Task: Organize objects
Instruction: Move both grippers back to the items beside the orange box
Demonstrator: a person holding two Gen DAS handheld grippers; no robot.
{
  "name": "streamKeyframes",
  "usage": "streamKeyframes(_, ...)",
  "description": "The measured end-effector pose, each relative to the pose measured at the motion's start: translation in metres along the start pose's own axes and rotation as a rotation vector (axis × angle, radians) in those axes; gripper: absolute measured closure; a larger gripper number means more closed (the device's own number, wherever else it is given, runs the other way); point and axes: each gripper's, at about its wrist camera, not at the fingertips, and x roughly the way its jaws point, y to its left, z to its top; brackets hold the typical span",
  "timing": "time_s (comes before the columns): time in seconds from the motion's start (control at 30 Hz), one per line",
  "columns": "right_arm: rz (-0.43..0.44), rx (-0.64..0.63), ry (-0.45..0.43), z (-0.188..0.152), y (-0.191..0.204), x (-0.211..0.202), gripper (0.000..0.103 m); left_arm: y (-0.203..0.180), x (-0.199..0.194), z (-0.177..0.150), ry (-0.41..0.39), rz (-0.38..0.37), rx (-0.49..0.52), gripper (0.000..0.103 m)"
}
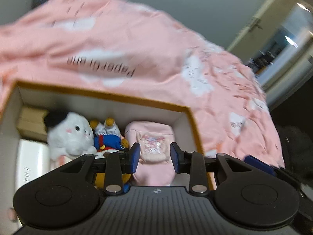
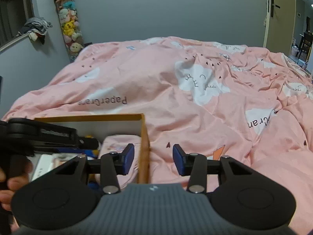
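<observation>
An open cardboard box [image 1: 101, 95] with an orange rim sits on a pink bed. Inside lie a white plush [image 1: 70, 135], a blue and white doll [image 1: 106, 137], a pink pouch [image 1: 150, 137], a tan box [image 1: 31, 121] and a white box [image 1: 32, 156]. My left gripper [image 1: 155, 159] is open and empty, just above the pink pouch. My right gripper [image 2: 153, 159] is open and empty, with its fingers on either side of the box's right wall [image 2: 144, 146]. The pink pouch also shows in the right wrist view [image 2: 119, 143]. The left gripper [image 2: 49, 137] shows at that view's left.
The pink duvet [image 2: 195, 98] with white clouds covers the bed. A tall tube of plush toys [image 2: 69, 23] stands against the grey wall at the back left. An open doorway [image 2: 301, 25] is at the far right.
</observation>
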Motion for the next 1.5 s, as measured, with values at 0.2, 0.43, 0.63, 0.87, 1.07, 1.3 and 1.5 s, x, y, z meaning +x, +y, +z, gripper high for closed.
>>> streamKeyframes(0.2,0.067,0.020,-0.013,-0.032,0.017,-0.046,0.055,-0.012,-0.072,-0.038,-0.049,-0.014,0.154,0.066)
streamKeyframes(0.43,0.150,0.066,0.071,-0.086,0.037,-0.064,0.052,0.013,-0.118,-0.088,-0.006,-0.017,0.146,0.066)
streamKeyframes(0.63,0.178,0.076,0.206,-0.137,0.052,-0.047,0.051,0.056,-0.107,-0.130,0.047,0.078,0.039,0.066)
streamKeyframes(0.87,0.223,0.162,0.345,-0.165,0.046,-0.011,0.050,0.084,-0.074,-0.160,0.104,0.085,-0.034,0.066)
streamKeyframes(1.07,0.278,0.273,0.405,-0.174,0.034,0.014,0.046,0.105,-0.055,-0.171,0.110,0.093,-0.136,0.054)
streamKeyframes(1.3,0.349,0.378,0.469,-0.186,0.025,0.040,0.037,0.122,-0.037,-0.177,0.151,0.083,-0.217,0.049)
streamKeyframes(1.5,0.398,0.430,0.498,-0.195,0.025,0.054,0.033,0.128,-0.028,-0.179,0.158,0.051,-0.244,0.037)
